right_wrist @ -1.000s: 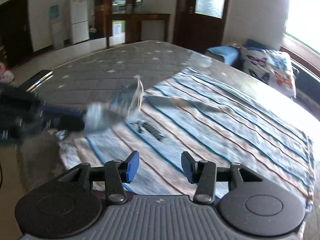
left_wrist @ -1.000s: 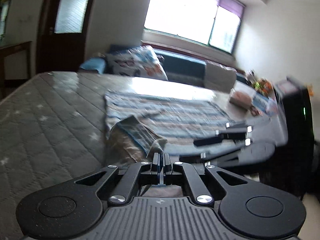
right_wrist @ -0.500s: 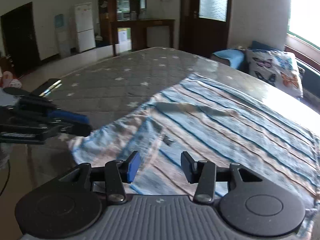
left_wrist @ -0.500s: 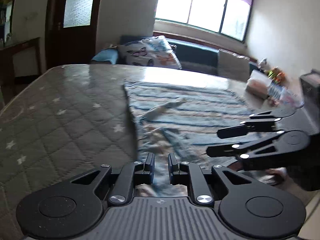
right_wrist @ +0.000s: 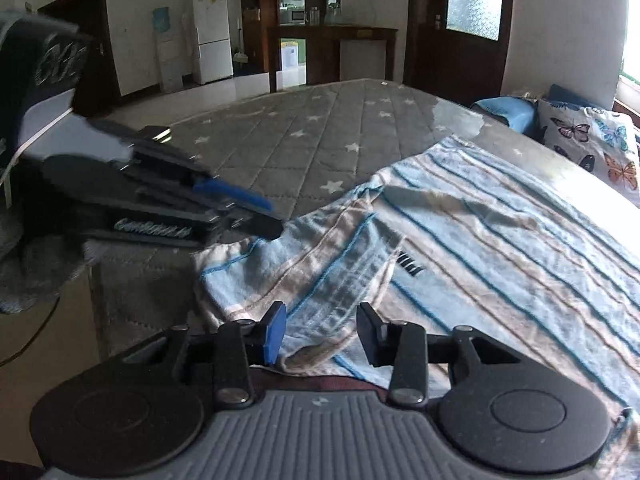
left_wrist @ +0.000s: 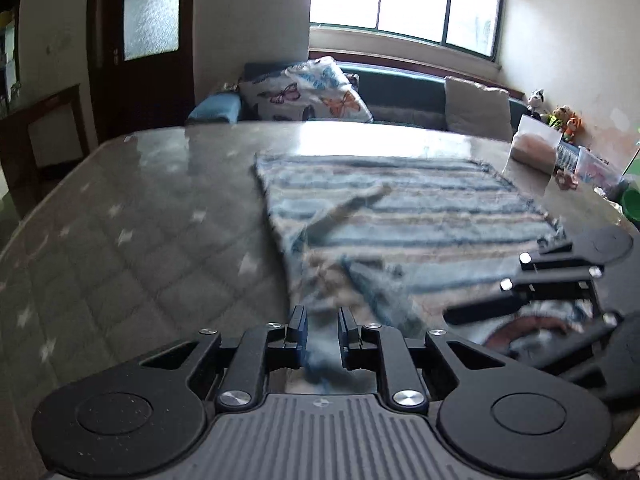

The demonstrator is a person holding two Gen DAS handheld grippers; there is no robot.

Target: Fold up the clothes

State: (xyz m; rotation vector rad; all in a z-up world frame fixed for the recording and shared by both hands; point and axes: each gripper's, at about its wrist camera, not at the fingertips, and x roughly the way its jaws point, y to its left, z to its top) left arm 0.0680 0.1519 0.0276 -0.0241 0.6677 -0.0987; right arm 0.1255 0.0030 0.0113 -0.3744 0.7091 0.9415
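A blue and beige striped garment [left_wrist: 400, 216] lies spread on a grey quilted mattress [left_wrist: 132, 248], with a rumpled fold near its front edge [right_wrist: 340, 264]. My left gripper [left_wrist: 322, 320] is open at the garment's near left corner, and a bit of cloth shows loose in the narrow gap between its fingers. My right gripper [right_wrist: 320, 320] is open wide over the garment's hem, whose edge lies between and under the fingers. Each gripper also shows in the other view: the right gripper [left_wrist: 472, 300] at the right, the left gripper [right_wrist: 274, 216] at the left, low beside the cloth.
A butterfly pillow [left_wrist: 308, 96] and a blue cushion [left_wrist: 216, 108] lie beyond the mattress, on a dark sofa [left_wrist: 400, 88] under the window. A box [left_wrist: 534, 146] and toys [left_wrist: 560, 120] stand far right. A fridge [right_wrist: 210, 34] and wooden counter [right_wrist: 332, 40] stand across the room.
My left gripper opened and let go of the lifted corner, which dropped flat onto the garment. Both grippers came lower over the garment's near edge; the right one stayed open.
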